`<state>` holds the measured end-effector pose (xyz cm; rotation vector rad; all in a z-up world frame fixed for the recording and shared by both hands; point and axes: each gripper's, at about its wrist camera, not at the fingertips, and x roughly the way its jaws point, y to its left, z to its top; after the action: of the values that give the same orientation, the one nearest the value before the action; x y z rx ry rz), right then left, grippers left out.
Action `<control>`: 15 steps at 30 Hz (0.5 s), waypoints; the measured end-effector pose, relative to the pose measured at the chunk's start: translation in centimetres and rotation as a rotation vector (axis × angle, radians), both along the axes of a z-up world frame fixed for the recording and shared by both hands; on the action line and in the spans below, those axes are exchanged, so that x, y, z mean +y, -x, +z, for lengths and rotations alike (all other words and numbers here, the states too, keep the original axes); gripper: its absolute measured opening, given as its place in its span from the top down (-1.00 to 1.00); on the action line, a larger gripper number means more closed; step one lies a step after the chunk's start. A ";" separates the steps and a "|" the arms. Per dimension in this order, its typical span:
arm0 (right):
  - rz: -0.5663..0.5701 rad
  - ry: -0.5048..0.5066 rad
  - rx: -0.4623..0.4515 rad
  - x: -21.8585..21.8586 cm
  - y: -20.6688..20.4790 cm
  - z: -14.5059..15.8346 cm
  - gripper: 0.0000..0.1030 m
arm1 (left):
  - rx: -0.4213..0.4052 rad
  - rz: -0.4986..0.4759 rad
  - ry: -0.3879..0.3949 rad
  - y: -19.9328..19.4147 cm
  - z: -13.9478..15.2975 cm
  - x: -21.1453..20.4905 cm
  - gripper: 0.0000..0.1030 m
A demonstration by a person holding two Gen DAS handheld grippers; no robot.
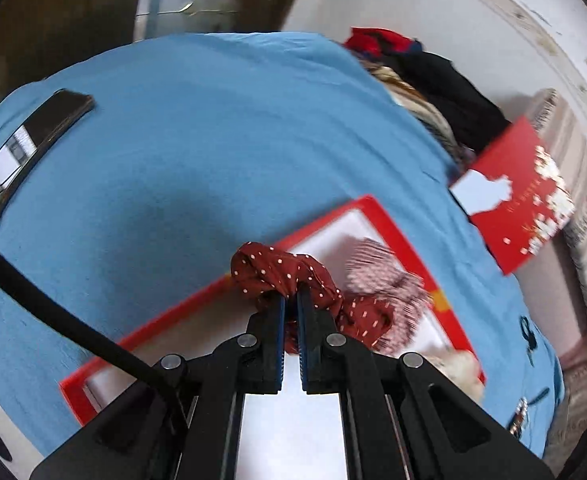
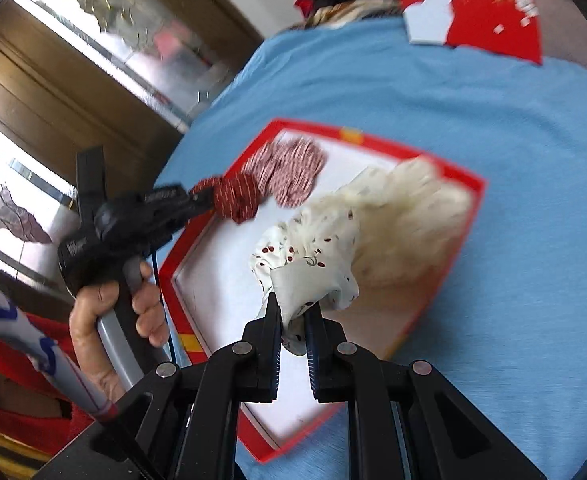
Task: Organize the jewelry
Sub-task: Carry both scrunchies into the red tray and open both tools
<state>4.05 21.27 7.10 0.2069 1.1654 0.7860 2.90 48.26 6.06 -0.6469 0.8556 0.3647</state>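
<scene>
Scrunchies are being handled over a red-rimmed tray [image 1: 375, 205] with a white floor, which is set on a blue cloth [image 1: 197, 152]. A dark red polka-dot scrunchie [image 1: 289, 276] is clamped between the jaws of the left gripper [image 1: 291, 300], held over the tray's near-left part; in the right wrist view the same gripper [image 2: 197, 200] is seen gripped by the person's left hand [image 2: 109, 312]. A white scrunchie with small red prints [image 2: 313, 256] is pinched in the right gripper [image 2: 295, 312], jaws closed on the fabric, above the tray's middle. A red-and-white striped scrunchie [image 2: 293, 168] is lying in the tray's far corner, just beside the polka-dot one. A cream fluffy scrunchie [image 2: 409, 216] is seen blurred at the tray's right side, touching the white one. A black phone [image 1: 33, 152] is resting on the cloth, well apart from the tray. A red lid with white shapes [image 1: 521, 196] is lying past the tray at the cloth's edge, near piled clothes [image 1: 433, 76].
</scene>
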 end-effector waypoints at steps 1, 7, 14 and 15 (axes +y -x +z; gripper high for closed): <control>0.011 0.006 0.011 0.8 0.1 -0.7 0.77 | 0.011 0.008 -0.006 -0.1 -0.1 0.1 0.90; 0.038 0.020 0.046 3.2 0.5 -2.4 0.77 | 0.022 0.030 -0.064 -0.1 0.6 0.0 0.89; 0.065 0.011 0.056 4.7 0.8 -2.6 0.75 | -0.020 0.067 -0.071 1.4 2.2 0.3 0.62; 0.068 0.014 0.055 4.7 1.0 -2.6 0.71 | -0.024 0.074 -0.075 1.6 2.3 0.3 0.53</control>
<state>3.09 25.94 4.49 0.1793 1.2347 0.8358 1.33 48.53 8.39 -0.6128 0.7930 0.4531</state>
